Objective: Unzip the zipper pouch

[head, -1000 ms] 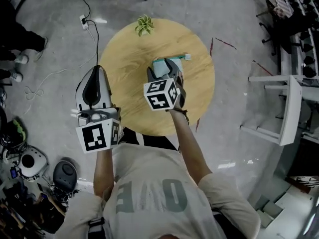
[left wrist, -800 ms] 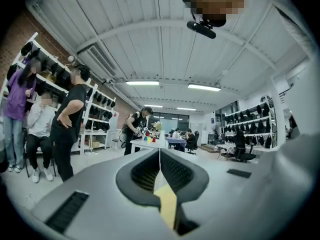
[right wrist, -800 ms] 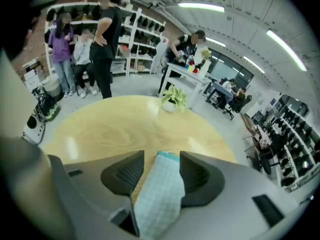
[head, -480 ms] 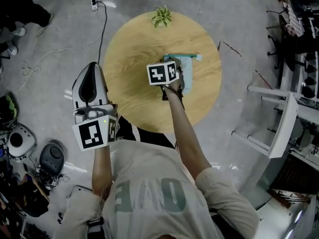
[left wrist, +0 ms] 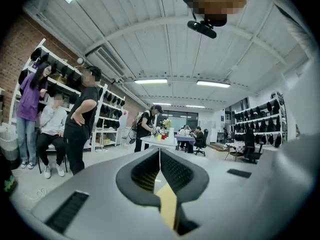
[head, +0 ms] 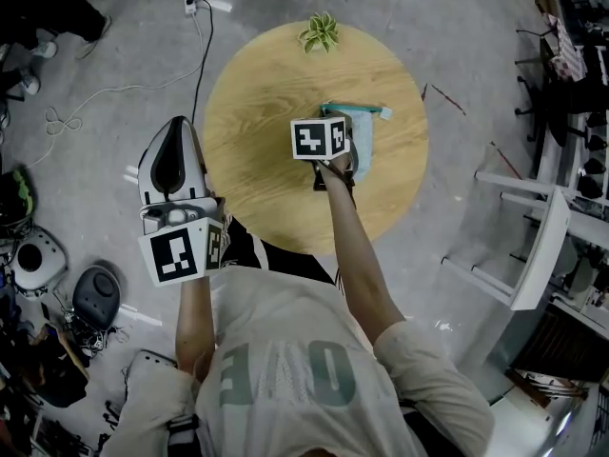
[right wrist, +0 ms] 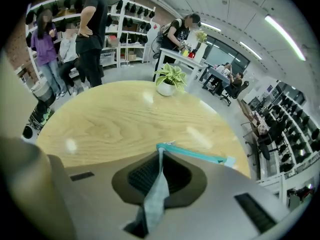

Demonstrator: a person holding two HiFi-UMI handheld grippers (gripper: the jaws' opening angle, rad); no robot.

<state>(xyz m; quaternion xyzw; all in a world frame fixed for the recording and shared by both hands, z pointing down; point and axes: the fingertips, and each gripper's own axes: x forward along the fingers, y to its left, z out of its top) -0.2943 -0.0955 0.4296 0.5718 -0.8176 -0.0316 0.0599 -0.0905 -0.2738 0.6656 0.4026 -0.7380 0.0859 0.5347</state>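
Zipper pouch (head: 367, 128), right of centre on the round table (head: 249, 112), is now anchored: my right gripper (right wrist: 159, 176) just closed its jaws on the fabric, while the left gripper (left wrist: 160, 156) is pressed together, empty, off the table's left edge, so I reckon the zip pull is next

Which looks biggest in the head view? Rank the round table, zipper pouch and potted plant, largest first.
1. round table.
2. zipper pouch, partly hidden by the right claw, whose jaws have just closed on it.
3. potted plant, close in size to the pouch's visible part, so second and third are unsure.
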